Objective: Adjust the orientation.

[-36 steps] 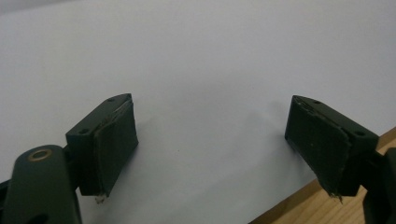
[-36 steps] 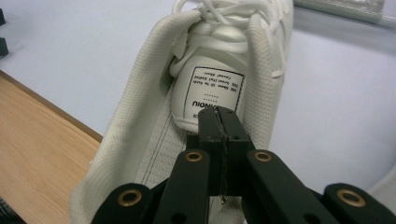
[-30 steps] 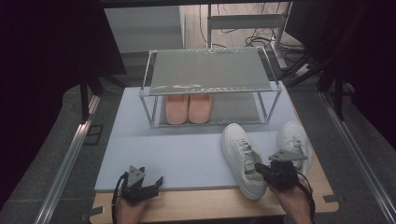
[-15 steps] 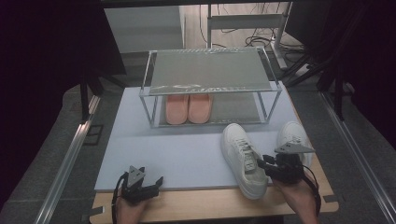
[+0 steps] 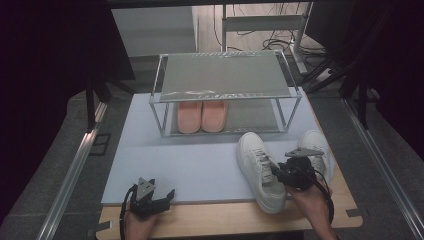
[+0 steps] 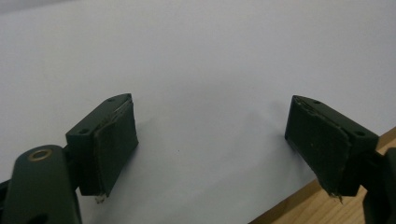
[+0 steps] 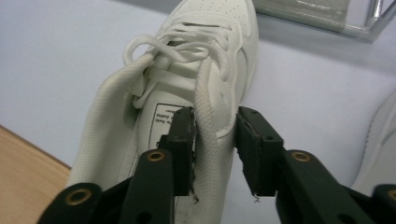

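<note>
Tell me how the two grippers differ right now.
The left gripper has its jaws spread wide with nothing between them; the right gripper has narrow jaws that have just been closing around the collar of a white sneaker. The left gripper rests at the near edge of the mat; the right sits above the sneaker's heel. Both are hand-held, with black jaws.

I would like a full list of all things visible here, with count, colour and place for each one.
white sneakers: 2, white, front right of the mat, one straddled at its collar by the right gripper
pink slippers: 2, pink, lower shelf of the rack
shoe rack: 1, metal frame, grey shelves, far side of the mat
mat: 1, pale blue-white, on the table
table: 1, wooden
left gripper: 1, black, open over the mat, front left
right gripper: 1, black, jaws just closing around the sneaker collar
</note>
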Action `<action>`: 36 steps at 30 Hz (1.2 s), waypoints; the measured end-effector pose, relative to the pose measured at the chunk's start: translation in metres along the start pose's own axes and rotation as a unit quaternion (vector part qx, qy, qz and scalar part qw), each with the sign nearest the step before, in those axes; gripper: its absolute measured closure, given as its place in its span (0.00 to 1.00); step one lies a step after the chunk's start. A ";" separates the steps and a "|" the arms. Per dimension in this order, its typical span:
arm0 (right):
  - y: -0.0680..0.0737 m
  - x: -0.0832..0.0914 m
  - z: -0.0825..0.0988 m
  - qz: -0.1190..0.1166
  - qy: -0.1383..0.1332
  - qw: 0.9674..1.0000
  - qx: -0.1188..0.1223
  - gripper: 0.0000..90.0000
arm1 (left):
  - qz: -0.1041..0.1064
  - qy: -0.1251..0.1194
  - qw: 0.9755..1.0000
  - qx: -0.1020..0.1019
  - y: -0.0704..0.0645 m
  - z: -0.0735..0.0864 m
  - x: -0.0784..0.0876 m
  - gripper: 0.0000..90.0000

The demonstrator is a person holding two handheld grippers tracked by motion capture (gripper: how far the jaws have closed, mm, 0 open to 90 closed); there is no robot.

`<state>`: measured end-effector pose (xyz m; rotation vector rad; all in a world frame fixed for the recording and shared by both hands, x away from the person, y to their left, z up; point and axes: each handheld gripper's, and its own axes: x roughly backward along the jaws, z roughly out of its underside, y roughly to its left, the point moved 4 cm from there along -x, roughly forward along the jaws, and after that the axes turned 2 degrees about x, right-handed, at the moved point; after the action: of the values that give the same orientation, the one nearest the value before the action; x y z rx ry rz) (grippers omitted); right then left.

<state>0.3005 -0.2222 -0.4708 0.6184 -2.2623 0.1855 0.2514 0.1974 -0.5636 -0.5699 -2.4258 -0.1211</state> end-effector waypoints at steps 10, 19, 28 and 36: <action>-0.003 0.000 -0.002 -0.017 0.003 0.999 -0.035 0.88 | 0.000 0.000 1.000 0.000 0.000 0.000 0.000 0.18; -0.003 0.004 -0.006 -0.062 -0.010 0.995 -0.083 0.90 | 0.000 0.000 1.000 0.000 0.000 0.000 0.000 0.18; -0.002 0.004 -0.011 -0.113 -0.018 0.986 -0.119 0.91 | 0.000 0.000 1.000 0.000 0.000 0.000 0.000 0.18; -0.002 0.006 -0.015 -0.158 -0.034 0.976 -0.146 0.91 | 0.000 0.000 1.000 0.000 0.000 0.000 0.000 0.18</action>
<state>0.3080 -0.2208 -0.4562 0.8212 -2.1628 -0.3227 0.2514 0.1974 -0.5636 -0.5702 -2.4254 -0.1212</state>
